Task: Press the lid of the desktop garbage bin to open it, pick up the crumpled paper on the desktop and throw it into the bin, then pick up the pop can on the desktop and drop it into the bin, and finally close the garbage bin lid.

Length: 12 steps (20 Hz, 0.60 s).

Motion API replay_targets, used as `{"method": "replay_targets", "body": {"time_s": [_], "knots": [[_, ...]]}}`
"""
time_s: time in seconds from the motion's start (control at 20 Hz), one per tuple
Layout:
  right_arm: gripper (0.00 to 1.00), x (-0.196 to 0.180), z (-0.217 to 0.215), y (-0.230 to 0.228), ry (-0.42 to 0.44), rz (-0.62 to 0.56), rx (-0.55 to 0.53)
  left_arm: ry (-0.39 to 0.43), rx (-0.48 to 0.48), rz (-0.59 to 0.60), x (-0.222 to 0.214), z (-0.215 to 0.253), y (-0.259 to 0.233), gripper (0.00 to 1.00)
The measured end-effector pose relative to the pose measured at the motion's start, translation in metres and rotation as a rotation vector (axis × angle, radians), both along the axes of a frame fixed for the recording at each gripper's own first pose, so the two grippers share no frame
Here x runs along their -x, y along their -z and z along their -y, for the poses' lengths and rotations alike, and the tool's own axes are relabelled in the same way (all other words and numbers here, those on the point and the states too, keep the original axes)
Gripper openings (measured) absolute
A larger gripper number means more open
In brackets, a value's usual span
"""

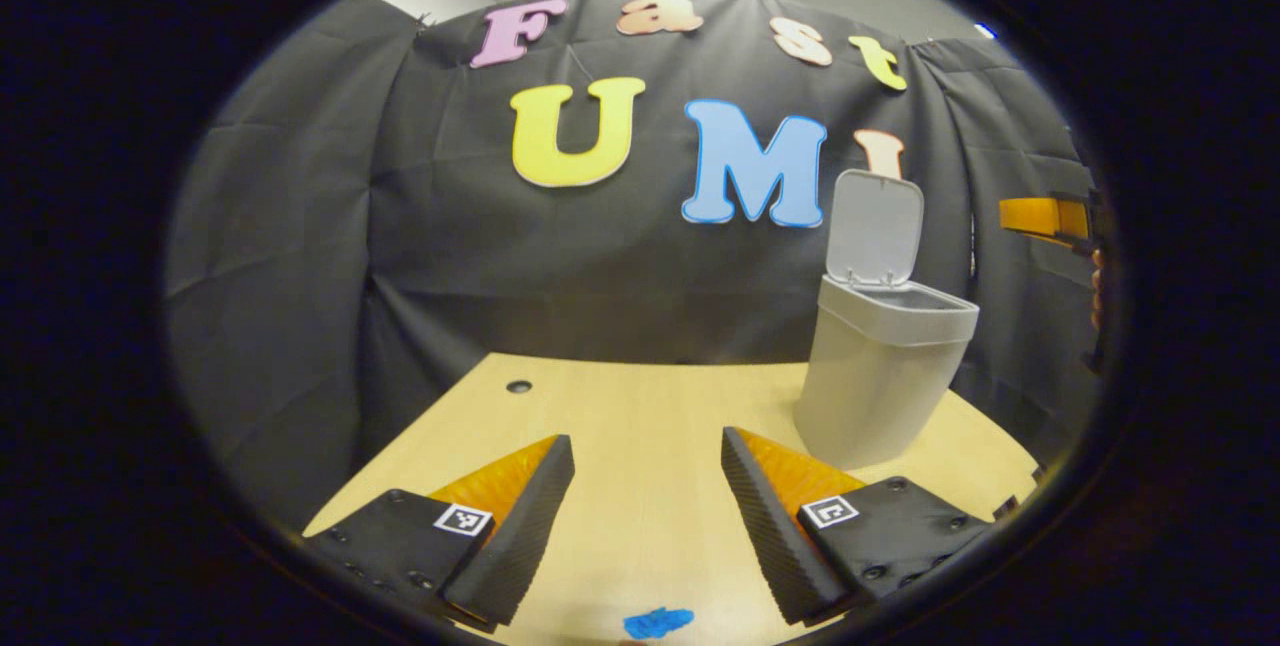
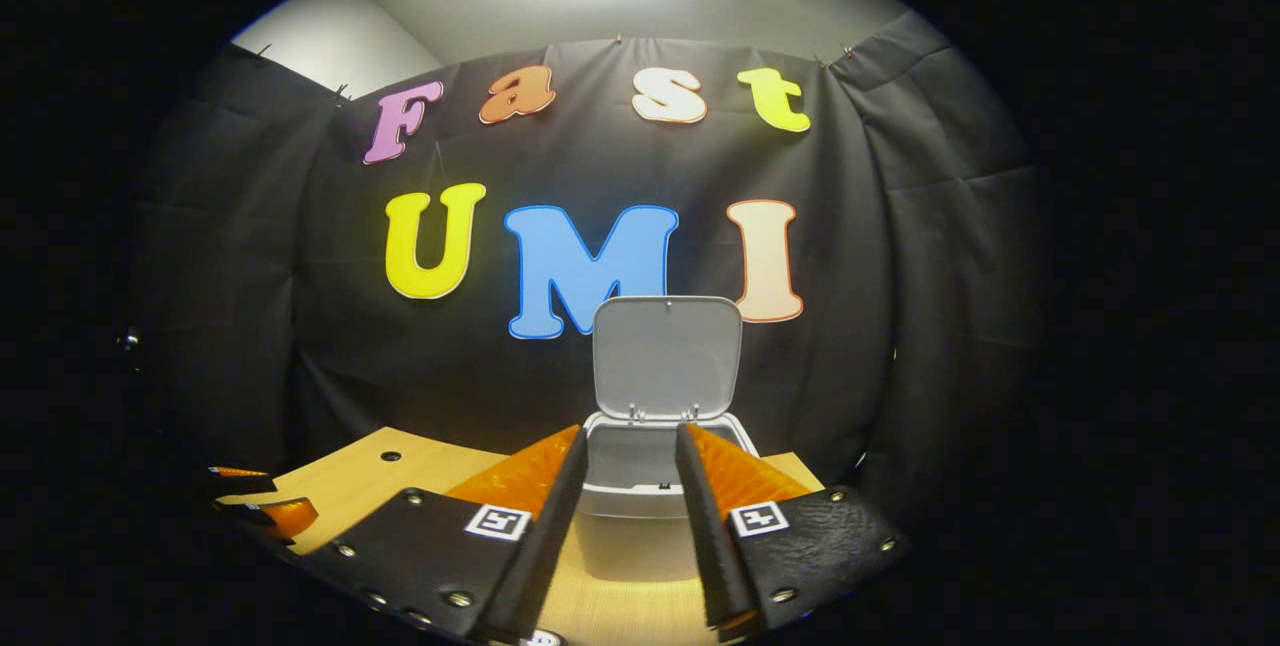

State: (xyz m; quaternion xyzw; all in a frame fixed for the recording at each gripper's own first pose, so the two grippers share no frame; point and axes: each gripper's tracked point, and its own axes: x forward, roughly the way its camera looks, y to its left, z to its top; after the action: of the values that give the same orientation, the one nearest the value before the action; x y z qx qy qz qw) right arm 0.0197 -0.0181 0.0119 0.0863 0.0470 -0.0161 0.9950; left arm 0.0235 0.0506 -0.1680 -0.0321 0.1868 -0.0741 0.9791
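Pale wooden desktop (image 1: 640, 426) carries the grey plastic garbage bin (image 1: 870, 376), its flat lid (image 1: 875, 226) standing upright behind the open mouth. Left gripper (image 1: 648, 516) hovers left of the bin, fingers spread, empty. Right gripper (image 2: 630, 516) hangs before the bin, fingers parted, gripping nothing.

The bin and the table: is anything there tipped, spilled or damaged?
Nothing stands out. The bin stands upright on the table, its lid raised straight up behind the opening. No spill or damage is visible. A small blue mark lies on the table near the left gripper; what it is cannot be told.
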Motion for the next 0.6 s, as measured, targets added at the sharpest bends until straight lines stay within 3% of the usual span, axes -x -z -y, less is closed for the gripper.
{"method": "replay_targets", "body": {"time_s": [0.05, 0.1, 0.2, 0.3, 0.35, 0.4, 0.45, 0.6], "knots": [[0.85, 0.005, 0.0, 0.002, 0.006, 0.001, 0.007, 0.005, 0.003, -0.029, 0.004, 0.0, 0.013, 1.0], [0.94, 0.009, 0.0, 0.003, 0.015, 0.005, 0.016, 0.013, 0.002, -0.057, 0.007, 0.0, 0.025, 0.97], [0.95, 0.018, 0.0, 0.006, 0.037, 0.011, 0.041, 0.03, -0.013, -0.109, 0.016, 0.0, 0.05, 1.0], [0.95, 0.026, -0.002, 0.005, 0.055, 0.02, 0.055, 0.05, -0.022, -0.165, 0.026, 0.002, 0.077, 0.93], [1.0, 0.029, -0.003, 0.005, 0.06, 0.026, 0.059, 0.06, -0.019, -0.192, 0.03, 0.003, 0.088, 1.0], [0.95, 0.031, -0.006, 0.006, 0.062, 0.027, 0.061, 0.068, -0.02, -0.223, 0.032, 0.005, 0.098, 0.99], [1.0, 0.033, -0.008, 0.007, 0.065, 0.026, 0.063, 0.079, -0.02, -0.249, 0.035, 0.007, 0.11, 0.95], [1.0, 0.041, -0.018, 0.011, 0.06, 0.016, 0.073, 0.107, -0.042, -0.336, 0.051, 0.011, 0.148, 0.94]]}}
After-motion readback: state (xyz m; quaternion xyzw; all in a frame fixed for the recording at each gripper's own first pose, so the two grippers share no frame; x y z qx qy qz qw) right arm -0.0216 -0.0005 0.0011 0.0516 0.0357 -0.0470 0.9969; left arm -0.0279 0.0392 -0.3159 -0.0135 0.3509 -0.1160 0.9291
